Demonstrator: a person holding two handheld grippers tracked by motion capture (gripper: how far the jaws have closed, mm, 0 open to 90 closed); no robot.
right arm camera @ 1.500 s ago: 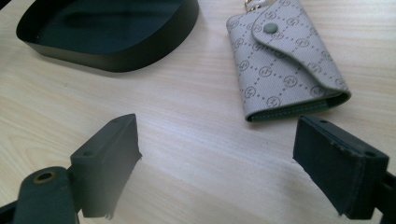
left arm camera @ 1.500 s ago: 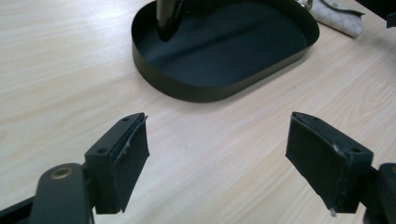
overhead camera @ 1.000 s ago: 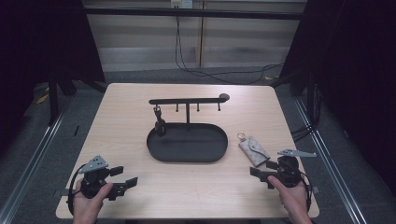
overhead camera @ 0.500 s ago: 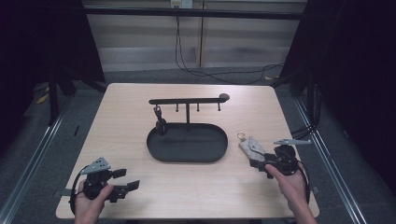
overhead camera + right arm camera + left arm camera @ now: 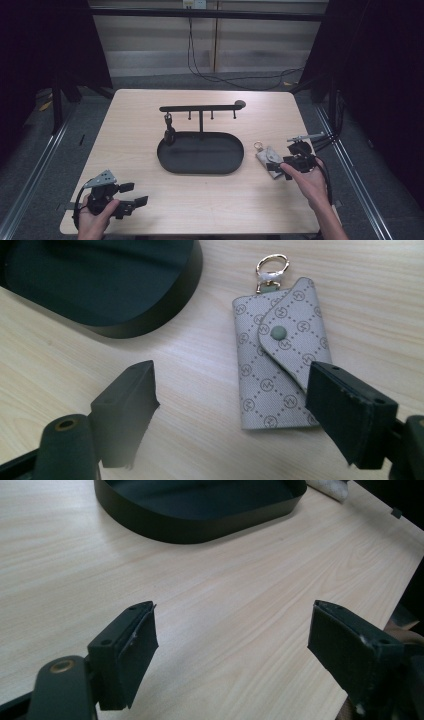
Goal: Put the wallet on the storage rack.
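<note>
Right now the right gripper (image 5: pixel 278 166) sits at the table's (image 5: pixel 215 200) right edge, its jaws spread wide and empty, with the key pouch (image 5: pixel 268 161) just ahead of them. From the right gripper view the pouch (image 5: pixel 282 360) lies flat on the wood — a beige patterned case with a snapped flap and a gold ring (image 5: pixel 271 264) at its far end. The right jaw's tip overlaps the pouch's near right corner in that view; whether it touches, I cannot tell. The left jaw stands clear of it over bare wood.

The pouch is just beside the black oval tray (image 5: pixel 200 155), off its right rim, not in it. A stand (image 5: pixel 201 108) with a hooked crossbar rises from the tray's back, and a small dark item (image 5: pixel 169 131) hangs from its left hook.

The left gripper (image 5: pixel 135 194) is well apart, near the front left corner — jaws open too, holding nothing, pointed toward the tray (image 5: pixel 200 510) over bare table.
</note>
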